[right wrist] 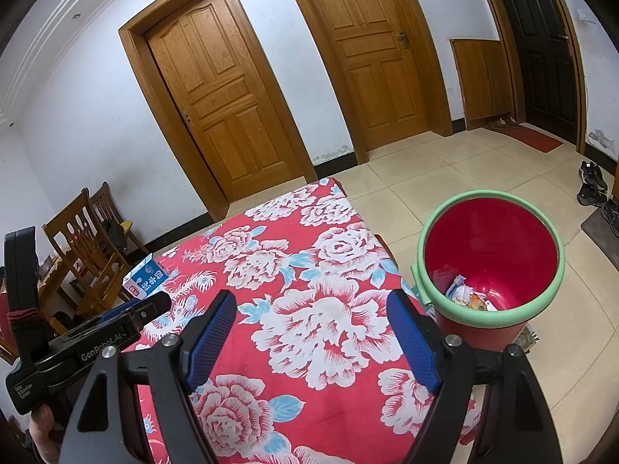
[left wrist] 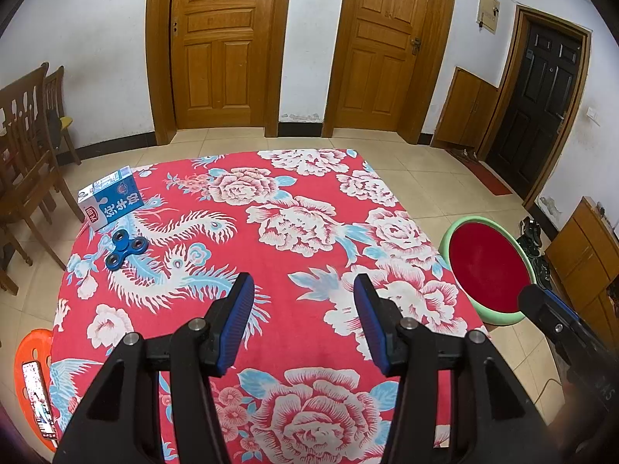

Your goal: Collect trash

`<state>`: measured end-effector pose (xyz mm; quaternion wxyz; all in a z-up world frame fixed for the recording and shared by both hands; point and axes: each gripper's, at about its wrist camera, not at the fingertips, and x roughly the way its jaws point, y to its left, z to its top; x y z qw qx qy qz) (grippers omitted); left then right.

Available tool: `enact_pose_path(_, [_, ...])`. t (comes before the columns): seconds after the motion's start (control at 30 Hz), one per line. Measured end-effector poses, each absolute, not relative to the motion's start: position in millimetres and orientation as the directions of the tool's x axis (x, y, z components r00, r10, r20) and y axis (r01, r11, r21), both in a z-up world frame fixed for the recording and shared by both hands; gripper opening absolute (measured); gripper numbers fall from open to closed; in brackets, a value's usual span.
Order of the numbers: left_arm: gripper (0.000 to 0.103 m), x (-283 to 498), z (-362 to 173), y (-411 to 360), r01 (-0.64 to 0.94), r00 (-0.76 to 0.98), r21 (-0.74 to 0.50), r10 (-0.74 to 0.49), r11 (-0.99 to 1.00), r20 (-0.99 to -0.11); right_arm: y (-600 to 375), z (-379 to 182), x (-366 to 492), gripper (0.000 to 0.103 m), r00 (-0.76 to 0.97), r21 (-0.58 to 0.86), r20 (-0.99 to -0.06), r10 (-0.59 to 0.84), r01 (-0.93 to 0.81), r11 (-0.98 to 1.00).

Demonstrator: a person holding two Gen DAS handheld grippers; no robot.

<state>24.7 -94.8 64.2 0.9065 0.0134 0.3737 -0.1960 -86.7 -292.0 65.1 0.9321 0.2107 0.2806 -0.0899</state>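
Note:
A blue and white milk carton (left wrist: 111, 203) lies at the far left corner of the table with the red flowered cloth (left wrist: 294, 239); it also shows in the right wrist view (right wrist: 146, 277). A blue fidget spinner (left wrist: 127, 248) lies just in front of it. A red bin with a green rim (right wrist: 490, 266) stands on the floor right of the table, with some trash inside. My left gripper (left wrist: 303, 294) is open and empty above the table's middle. My right gripper (right wrist: 311, 313) is open and empty above the table, left of the bin.
Wooden chairs (left wrist: 27, 162) stand left of the table. An orange stool with a phone on it (left wrist: 33, 382) is at the near left. Two wooden doors (left wrist: 220, 42) and a dark door (left wrist: 541, 108) line the far walls. Shoes (right wrist: 594, 183) lie on the floor.

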Motion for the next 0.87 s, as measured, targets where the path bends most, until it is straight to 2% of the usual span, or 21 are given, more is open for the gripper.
enact_pose_path(0.87, [0.053, 24.7, 63.6, -92.7, 0.366, 0.641, -0.122, -0.345, 0.923, -0.686, -289.0, 65.1, -86.4, 0.082, 0.826, 0.343, -0.561, -0.045, 0.282, 0.896])
